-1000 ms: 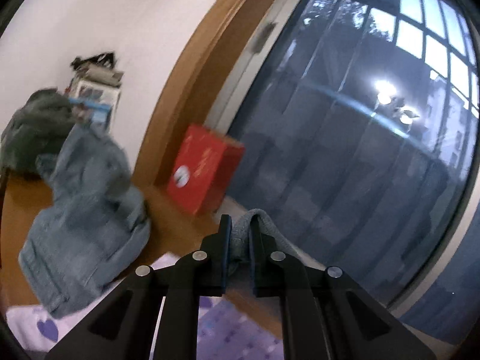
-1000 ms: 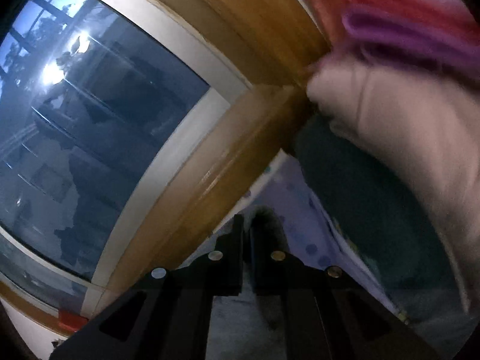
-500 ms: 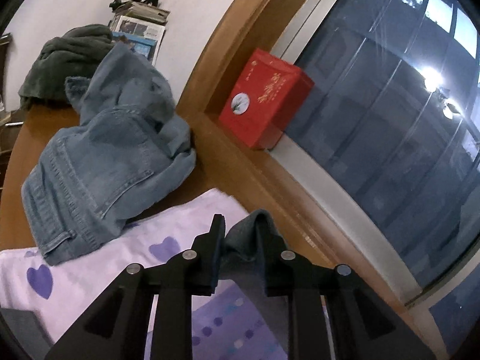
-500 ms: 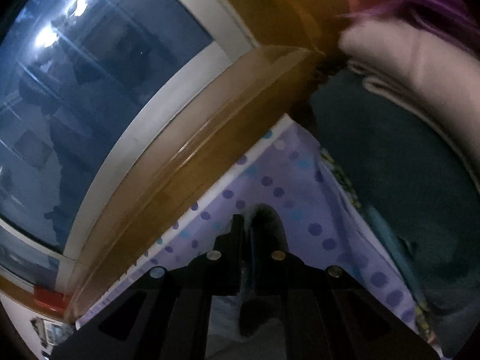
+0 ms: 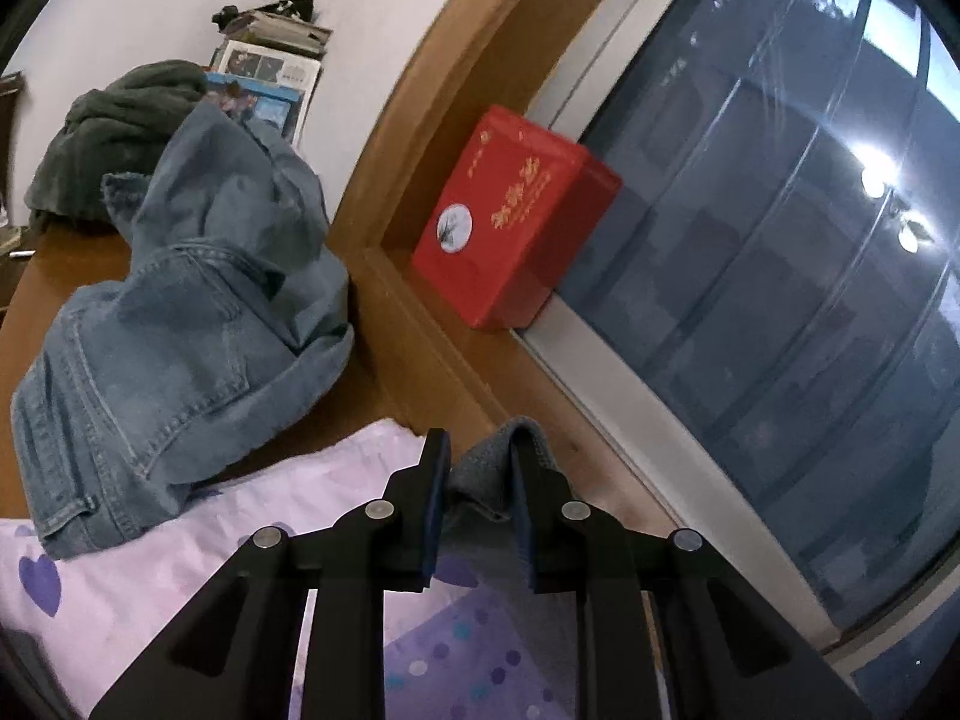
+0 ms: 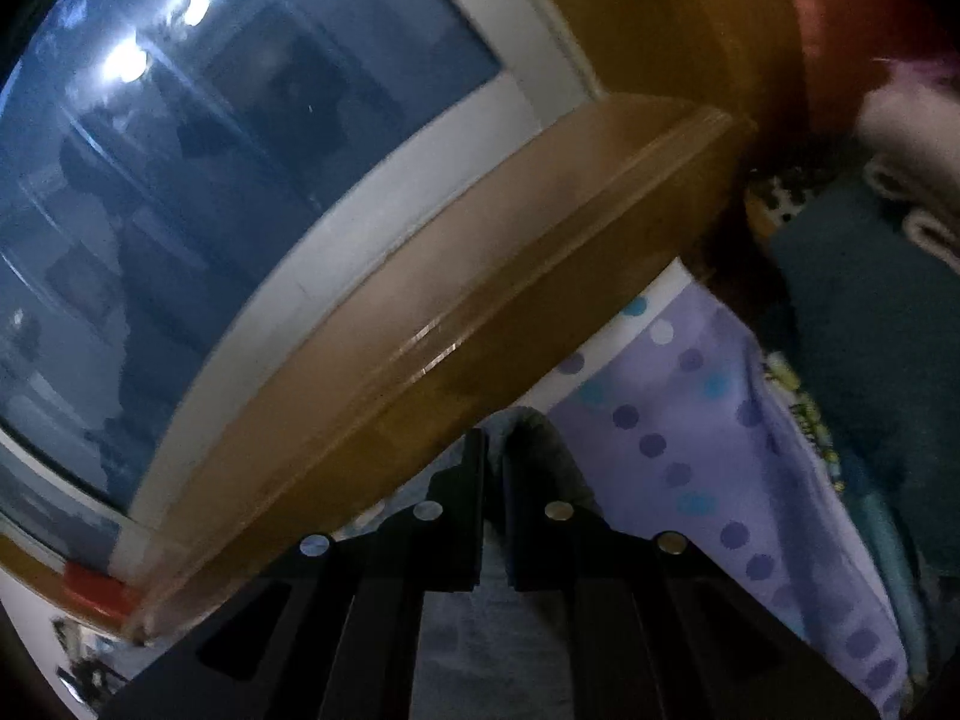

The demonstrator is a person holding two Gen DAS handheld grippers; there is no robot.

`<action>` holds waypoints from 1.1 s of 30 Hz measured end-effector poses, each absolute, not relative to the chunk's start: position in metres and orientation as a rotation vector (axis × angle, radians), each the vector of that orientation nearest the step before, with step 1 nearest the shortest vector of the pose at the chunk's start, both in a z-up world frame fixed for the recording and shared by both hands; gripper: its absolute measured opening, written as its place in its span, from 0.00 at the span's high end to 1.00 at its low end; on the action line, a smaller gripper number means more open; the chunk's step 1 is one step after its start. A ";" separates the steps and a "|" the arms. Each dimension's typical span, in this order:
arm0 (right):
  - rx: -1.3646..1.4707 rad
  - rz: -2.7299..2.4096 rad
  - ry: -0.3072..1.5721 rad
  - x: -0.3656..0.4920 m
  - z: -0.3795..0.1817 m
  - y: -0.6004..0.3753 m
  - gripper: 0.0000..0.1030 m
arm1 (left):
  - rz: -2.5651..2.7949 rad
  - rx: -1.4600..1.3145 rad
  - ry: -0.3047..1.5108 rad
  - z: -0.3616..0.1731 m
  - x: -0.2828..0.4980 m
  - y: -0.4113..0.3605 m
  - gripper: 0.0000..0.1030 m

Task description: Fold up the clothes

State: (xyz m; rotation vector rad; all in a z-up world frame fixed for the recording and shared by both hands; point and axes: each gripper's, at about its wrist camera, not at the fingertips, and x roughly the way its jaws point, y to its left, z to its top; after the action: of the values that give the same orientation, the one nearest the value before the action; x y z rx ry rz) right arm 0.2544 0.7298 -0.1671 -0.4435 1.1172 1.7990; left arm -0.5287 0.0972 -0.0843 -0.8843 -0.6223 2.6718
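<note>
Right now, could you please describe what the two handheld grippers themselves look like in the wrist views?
Both are matte black. The left gripper has two flat parallel fingers with blue pads on their inner faces, carried on angular black linkage arms with round silver pivot pins. The right gripper has the same build and silver pins; its pad colour is too dark to tell. No cables, markings or sleeves show.

Both wrist views tilt down, close; share window [image 5: 780, 300] (sill too)
</note>
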 end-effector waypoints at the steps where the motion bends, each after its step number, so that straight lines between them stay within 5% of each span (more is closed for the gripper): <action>1: -0.455 1.798 1.112 0.251 -0.168 0.731 0.97 | 2.675 -0.889 -0.610 -0.086 -0.530 0.100 0.81; 26: -0.491 1.755 1.134 0.254 -0.189 0.737 0.97 | 2.704 -0.929 -0.482 -0.133 -0.544 0.096 0.79; 29: -0.475 1.760 1.151 0.258 -0.189 0.735 0.96 | 2.686 -1.012 -0.436 -0.144 -0.542 0.086 0.68; 31: -0.479 1.754 1.160 0.260 -0.193 0.733 0.96 | 2.676 -1.176 -0.506 -0.160 -0.544 0.067 0.32; 33: -0.472 1.741 1.181 0.263 -0.197 0.732 0.96 | 2.647 -1.334 -0.630 -0.176 -0.546 0.043 0.30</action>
State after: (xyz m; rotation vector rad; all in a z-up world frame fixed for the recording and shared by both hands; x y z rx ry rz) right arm 0.2626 0.7317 -0.1972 -0.4720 1.1813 1.7411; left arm -0.5461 0.0431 -0.1758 -1.3337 -0.6303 2.6474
